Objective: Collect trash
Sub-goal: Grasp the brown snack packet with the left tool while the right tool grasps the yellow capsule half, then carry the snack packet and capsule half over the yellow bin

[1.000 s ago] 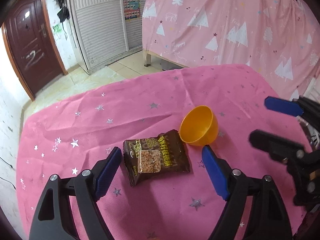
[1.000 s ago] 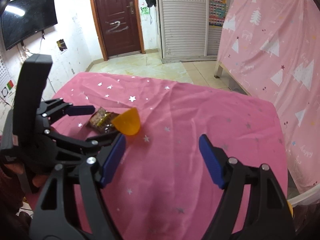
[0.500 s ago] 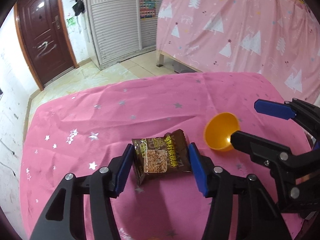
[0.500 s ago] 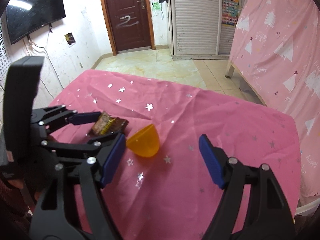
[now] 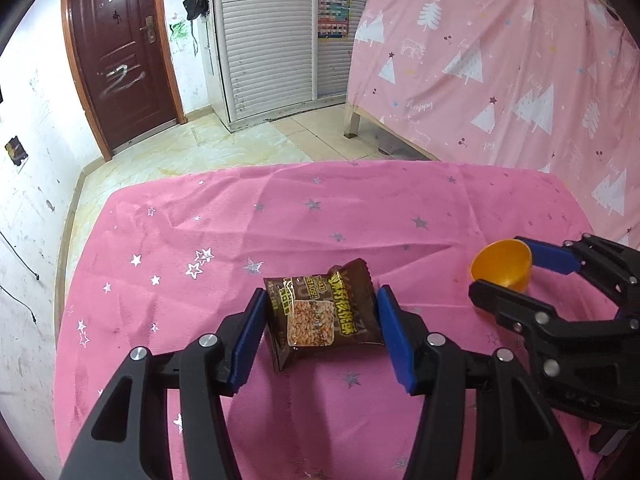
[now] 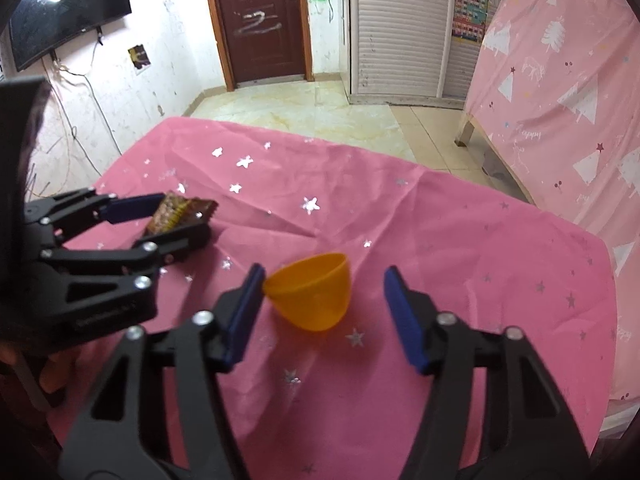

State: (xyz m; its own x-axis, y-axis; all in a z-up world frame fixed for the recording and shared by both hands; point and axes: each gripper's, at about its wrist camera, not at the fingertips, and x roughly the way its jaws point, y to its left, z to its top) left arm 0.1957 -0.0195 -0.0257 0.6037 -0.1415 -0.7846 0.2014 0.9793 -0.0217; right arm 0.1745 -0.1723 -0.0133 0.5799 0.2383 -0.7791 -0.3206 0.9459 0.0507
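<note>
A brown snack packet (image 5: 320,316) lies flat on the pink star-print tablecloth (image 5: 280,220). My left gripper (image 5: 320,294) is shut on it, a blue pad against each side edge. In the right wrist view the same packet (image 6: 180,210) sits between the left gripper's fingers (image 6: 182,220). An orange plastic cup (image 6: 312,296) lies on its side, mouth up and to the left. My right gripper (image 6: 324,274) straddles it with its jaws closing. The left pad touches the rim and the right pad stands clear of the cup. In the left wrist view the cup (image 5: 500,266) shows between those fingers.
The cloth covers the whole table; its far edge (image 5: 320,166) drops to a tiled floor. A pink tree-print drape (image 5: 520,80) hangs close to the table's right side. A door and shuttered cabinet stand at the back, and a wall TV (image 6: 68,8) is on the left.
The left jaws narrowed from wide open onto the packet's sides. The right gripper moved left over the cup and its jaws narrowed around it.
</note>
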